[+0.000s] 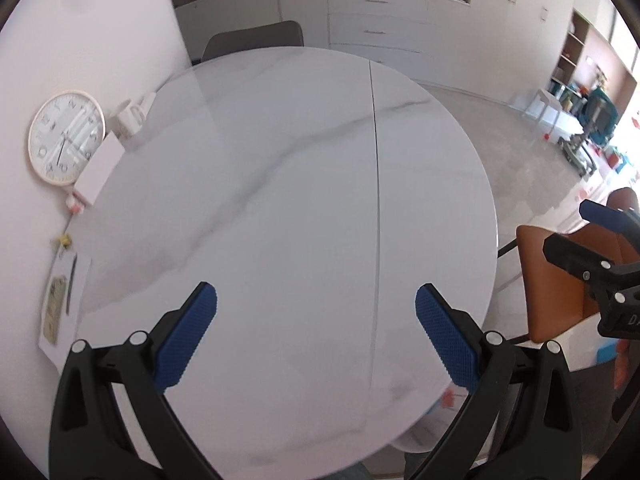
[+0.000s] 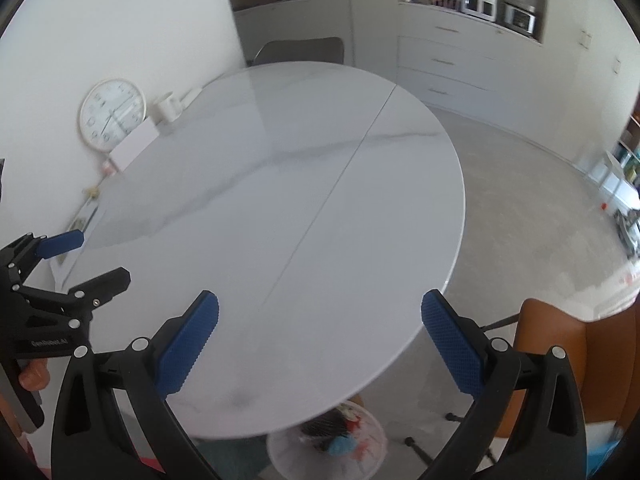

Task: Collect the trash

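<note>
Left gripper (image 1: 316, 304) hangs over the near half of the table (image 1: 280, 184), fingers spread wide, holding nothing. Clock (image 1: 66, 137), mug (image 1: 128, 118) and white box (image 1: 100, 170) stand along the wall at the table's left edge. Right gripper (image 2: 320, 312) is likewise wide apart and empty. Below the near table rim, a bin (image 2: 328, 444) holds the trash (image 2: 340, 436). Orange chair (image 2: 576, 352) stands at right.

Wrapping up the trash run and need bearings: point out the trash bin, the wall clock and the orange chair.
trash bin (image 2: 372, 456): right wrist view, on its white mesh wall.
wall clock (image 1: 66, 136): left wrist view, on its dial.
orange chair (image 2: 560, 344): right wrist view, on its backrest.
</note>
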`<state>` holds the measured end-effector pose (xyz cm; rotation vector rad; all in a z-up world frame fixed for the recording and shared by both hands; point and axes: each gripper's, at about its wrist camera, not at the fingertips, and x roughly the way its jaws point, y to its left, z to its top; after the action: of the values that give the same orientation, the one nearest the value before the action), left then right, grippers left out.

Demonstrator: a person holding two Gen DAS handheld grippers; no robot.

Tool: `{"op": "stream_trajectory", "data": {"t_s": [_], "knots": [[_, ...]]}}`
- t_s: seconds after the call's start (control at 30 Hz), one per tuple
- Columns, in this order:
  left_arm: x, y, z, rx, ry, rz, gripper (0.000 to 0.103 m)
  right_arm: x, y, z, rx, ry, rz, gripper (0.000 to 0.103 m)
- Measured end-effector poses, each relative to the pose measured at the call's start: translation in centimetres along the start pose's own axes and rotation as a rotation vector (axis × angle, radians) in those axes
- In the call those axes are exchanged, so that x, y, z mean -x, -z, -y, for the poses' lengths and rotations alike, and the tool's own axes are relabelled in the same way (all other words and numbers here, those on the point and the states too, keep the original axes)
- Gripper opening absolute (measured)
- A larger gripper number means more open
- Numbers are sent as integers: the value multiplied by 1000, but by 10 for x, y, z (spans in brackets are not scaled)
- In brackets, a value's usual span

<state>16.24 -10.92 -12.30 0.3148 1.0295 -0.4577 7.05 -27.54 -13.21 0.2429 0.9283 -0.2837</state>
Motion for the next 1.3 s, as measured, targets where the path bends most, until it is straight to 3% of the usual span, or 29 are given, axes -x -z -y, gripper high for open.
{"op": "stream_trajectory", "data": {"t_s": [0.33, 0.6, 0.8, 1.3], "knots": [[10, -10, -41, -24, -16, 43, 95, 9, -14, -51, -19, 30, 67, 101], [21, -10, -38, -29, -23, 87, 95, 24, -10, -46, -48, 50, 111, 101], [35, -7, -39, 21, -50, 124, 95, 42, -9, -45, -16, 36, 180, 101], [46, -3, -41, 88, -117, 145, 95, 44, -20, -55, 81, -27, 200, 101]]}}
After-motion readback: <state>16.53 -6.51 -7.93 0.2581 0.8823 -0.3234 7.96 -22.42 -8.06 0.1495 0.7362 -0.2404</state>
